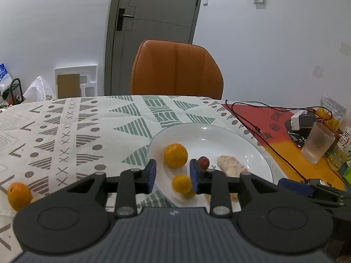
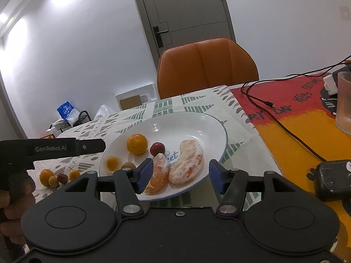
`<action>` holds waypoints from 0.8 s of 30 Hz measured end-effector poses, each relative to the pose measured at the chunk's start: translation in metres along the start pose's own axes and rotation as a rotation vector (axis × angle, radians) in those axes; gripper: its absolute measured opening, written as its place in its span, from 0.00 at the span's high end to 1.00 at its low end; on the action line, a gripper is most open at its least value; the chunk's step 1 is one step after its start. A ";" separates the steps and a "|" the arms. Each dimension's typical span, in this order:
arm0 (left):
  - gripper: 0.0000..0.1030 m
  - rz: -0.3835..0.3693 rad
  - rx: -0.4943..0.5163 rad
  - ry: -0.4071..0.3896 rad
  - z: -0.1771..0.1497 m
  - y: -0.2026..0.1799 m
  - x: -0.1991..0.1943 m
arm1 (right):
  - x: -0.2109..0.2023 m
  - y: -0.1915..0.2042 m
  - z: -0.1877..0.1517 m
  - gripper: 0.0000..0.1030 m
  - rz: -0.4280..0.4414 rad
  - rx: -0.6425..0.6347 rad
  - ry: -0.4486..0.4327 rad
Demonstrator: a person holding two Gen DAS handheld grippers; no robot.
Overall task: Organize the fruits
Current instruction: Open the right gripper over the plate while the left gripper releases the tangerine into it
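Nearest to us, our left gripper (image 1: 172, 176) hangs over the near-left rim of the white plate (image 2: 217, 135), its blue pads (image 1: 151, 175) spread apart with nothing clamped; a small orange fruit (image 1: 181, 183) lies blurred in the gap between them. Our right gripper (image 2: 178, 175) sits low at the plate's near edge, its jaws wide apart and holding nothing. Just ahead of it, 2 peeled citrus pieces (image 2: 186, 164) lie side by side on the plate. Past them a small red fruit (image 2: 157, 149) rests near the plate's middle, with a round orange (image 2: 137, 144) to its left. A brownish small fruit (image 2: 128, 166) lies at the plate's near-left edge.

Off the plate to the left, a cluster of small fruits (image 2: 56, 177) sits on the patterned tablecloth (image 1: 87, 127). To the right, a frosted cup (image 1: 317, 143) and a black cable (image 2: 285, 129) lie on a red and yellow mat (image 2: 302, 131). Beyond the table stands an orange chair (image 1: 176, 68) before a grey door (image 1: 158, 11).
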State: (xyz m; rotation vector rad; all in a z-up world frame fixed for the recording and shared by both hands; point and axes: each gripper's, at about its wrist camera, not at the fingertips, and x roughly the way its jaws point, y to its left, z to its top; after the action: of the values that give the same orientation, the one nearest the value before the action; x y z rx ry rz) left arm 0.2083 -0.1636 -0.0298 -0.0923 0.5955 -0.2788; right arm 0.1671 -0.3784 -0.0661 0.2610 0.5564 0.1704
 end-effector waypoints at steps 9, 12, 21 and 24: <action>0.26 0.067 0.005 -0.018 -0.004 0.013 -0.016 | -0.001 0.008 -0.003 0.35 0.031 0.009 -0.004; 0.18 0.094 0.004 -0.028 -0.005 0.018 -0.022 | 0.000 0.013 -0.002 0.28 0.044 0.008 -0.004; 0.06 0.149 -0.017 -0.049 -0.005 0.040 -0.038 | -0.001 0.028 -0.002 0.08 0.076 0.008 -0.018; 0.05 0.173 -0.025 -0.054 -0.004 0.047 -0.042 | 0.000 0.033 -0.002 0.06 0.085 0.006 -0.013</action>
State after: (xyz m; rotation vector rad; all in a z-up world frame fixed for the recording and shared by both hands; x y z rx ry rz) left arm 0.1832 -0.1062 -0.0182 -0.0715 0.5501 -0.1008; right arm 0.1636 -0.3468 -0.0581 0.2913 0.5338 0.2488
